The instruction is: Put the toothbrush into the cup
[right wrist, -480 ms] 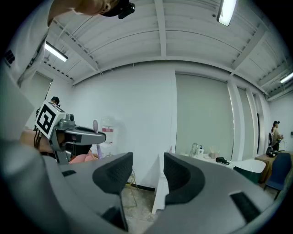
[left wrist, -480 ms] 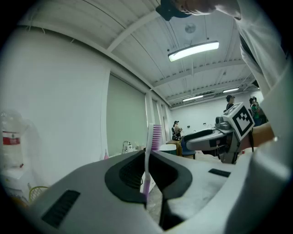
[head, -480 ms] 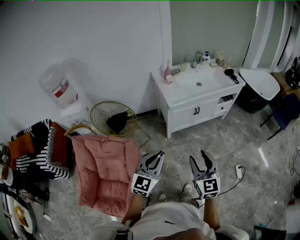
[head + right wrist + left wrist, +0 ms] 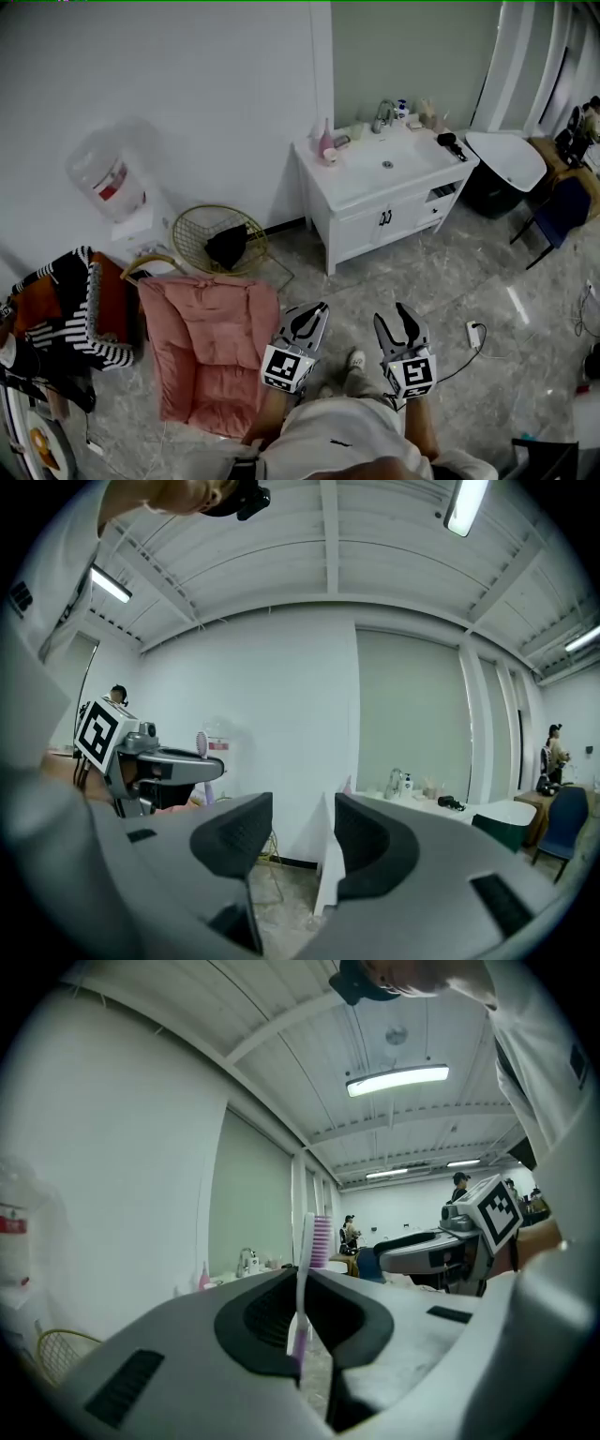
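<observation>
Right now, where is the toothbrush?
In the left gripper view, the toothbrush stands upright, clamped in the left tongs, bristles up, the white vanity well ahead.

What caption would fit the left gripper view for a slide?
Left gripper shut on an upright pink-bristled toothbrush, head up, facing a distant sink faucet.

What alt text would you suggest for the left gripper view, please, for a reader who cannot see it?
The left gripper is shut on a pink-bristled toothbrush, held upright, head above the jaws. Beyond are a white wall, a distant washbasin and, to the right, the right gripper.
</observation>
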`<state>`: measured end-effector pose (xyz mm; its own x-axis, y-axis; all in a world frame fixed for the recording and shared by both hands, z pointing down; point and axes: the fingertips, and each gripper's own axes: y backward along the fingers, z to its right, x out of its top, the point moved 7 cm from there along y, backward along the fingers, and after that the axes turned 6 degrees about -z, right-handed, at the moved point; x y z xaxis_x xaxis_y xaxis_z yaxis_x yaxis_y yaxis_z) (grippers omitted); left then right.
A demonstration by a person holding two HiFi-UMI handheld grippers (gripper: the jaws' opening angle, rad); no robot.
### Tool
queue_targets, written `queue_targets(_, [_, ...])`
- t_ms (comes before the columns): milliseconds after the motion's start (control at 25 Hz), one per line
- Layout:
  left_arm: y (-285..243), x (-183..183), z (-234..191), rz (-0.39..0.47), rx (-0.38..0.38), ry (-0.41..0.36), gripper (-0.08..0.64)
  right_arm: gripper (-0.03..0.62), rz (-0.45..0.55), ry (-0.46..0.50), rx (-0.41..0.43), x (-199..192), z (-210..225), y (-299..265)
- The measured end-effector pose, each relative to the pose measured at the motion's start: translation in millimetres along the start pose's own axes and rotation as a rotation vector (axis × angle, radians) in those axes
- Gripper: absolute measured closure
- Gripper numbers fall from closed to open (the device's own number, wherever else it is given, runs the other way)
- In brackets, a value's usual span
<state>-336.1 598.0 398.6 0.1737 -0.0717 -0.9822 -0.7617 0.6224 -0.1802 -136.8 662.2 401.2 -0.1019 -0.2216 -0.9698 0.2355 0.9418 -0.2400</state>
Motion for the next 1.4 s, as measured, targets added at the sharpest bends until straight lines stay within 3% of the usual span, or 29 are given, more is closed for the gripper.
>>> queue_targets(320, [-46.8,-3.6,-14.2,-0.012,0.009,0.011,0.518,0.373,-0.009,0.004,0.009,-6.6,35.3,-37.3])
queue_targets(920, [-165.4,16.6,-31.1,-0.041,0.080,0.004,0.518,0.374,-0.007,0.015,0.078,2.6,141.7,-111.8])
queue_targets(1400, [-212.6,20.6,-34.0,-0.075,0.122,-0.002,0.518,0.374,-0.019,-0.002,0.134,-0.3,184.9,-144.5])
